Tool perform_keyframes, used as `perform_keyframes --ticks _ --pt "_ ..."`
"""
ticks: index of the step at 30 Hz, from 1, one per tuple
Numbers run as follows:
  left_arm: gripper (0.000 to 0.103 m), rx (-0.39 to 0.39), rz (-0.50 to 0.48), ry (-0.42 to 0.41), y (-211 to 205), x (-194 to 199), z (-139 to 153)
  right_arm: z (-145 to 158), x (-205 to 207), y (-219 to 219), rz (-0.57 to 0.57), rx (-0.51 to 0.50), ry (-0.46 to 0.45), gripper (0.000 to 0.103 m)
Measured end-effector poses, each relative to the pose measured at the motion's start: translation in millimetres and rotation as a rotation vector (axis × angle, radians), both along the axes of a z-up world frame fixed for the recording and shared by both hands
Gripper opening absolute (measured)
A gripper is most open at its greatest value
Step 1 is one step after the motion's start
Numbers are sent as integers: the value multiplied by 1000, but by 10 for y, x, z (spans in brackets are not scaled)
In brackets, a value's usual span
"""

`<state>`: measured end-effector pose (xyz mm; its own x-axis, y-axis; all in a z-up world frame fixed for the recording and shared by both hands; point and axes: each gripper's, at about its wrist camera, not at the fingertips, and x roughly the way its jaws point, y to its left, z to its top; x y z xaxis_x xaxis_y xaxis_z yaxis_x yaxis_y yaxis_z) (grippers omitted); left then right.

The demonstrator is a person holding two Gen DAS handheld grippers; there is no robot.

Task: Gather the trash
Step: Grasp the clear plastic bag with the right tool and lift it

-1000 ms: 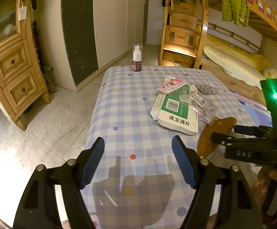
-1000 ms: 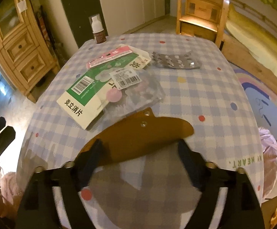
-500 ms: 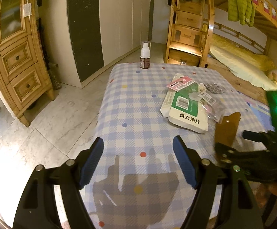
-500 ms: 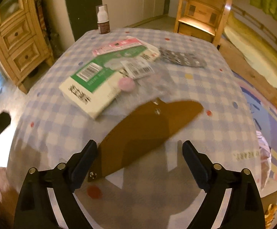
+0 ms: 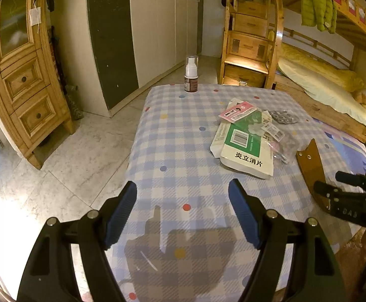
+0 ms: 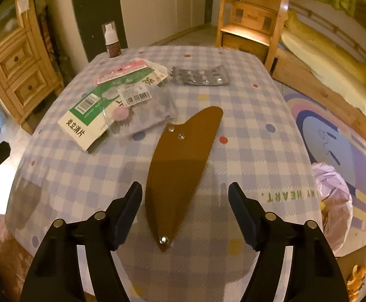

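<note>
Right gripper (image 6: 185, 215) is hovering jaws wide, gripping nothing, over the brown sheath (image 6: 181, 166) lying at the table's (image 6: 258, 151) near edge. Only the right view is showing a pink bag (image 6: 334, 201) beside the table's right edge, contents unclear. Left gripper (image 5: 181, 214) is also gaping, empty. Medicine box (image 5: 245, 148), blister pack (image 5: 282, 117) are sitting mid-table.

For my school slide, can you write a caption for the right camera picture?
Open right gripper over a brown leather sheath lying on the checked tablecloth, near a green medicine box.
</note>
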<state>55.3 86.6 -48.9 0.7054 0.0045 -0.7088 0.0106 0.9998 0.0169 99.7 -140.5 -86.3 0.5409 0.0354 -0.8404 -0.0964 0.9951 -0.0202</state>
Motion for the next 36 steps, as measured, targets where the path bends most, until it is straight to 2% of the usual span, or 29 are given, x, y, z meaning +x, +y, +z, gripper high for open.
perform_keyframes --ticks 4,11,13,14,17,24,27,30,31,32,33,34,36 --pt "73 15 6 -1 6 44 20 194 20 -4 7 24 -77 73" --pt "73 37 7 -8 -54 343 57 307 271 52 74 58 -114 73" --pt "73 40 11 -8 -63 412 59 299 378 121 111 78 -110 75" --pt "73 43 13 -7 -69 452 58 274 439 172 135 80 -101 80" --pt "73 48 12 0 -92 559 46 195 585 293 183 71 -87 86" --pt "73 53 -1 18 -171 676 -37 -54 964 424 225 60 -38 86" --pt "73 57 -3 27 -183 687 -78 -134 1010 372 231 134 5 87" --pt "73 57 2 31 -169 676 -97 -128 935 346 248 161 10 75" --pt "73 57 4 32 -164 671 -96 -112 895 333 247 167 9 63" --pt "73 57 6 33 -159 668 -94 -92 865 306 242 179 7 46" --pt "73 55 7 32 -153 653 -90 -58 817 261 225 193 -1 40" --pt "73 53 7 31 -148 631 -82 -18 761 206 212 216 -11 27" --pt "73 53 6 27 -150 596 -64 56 684 127 202 272 -25 22"
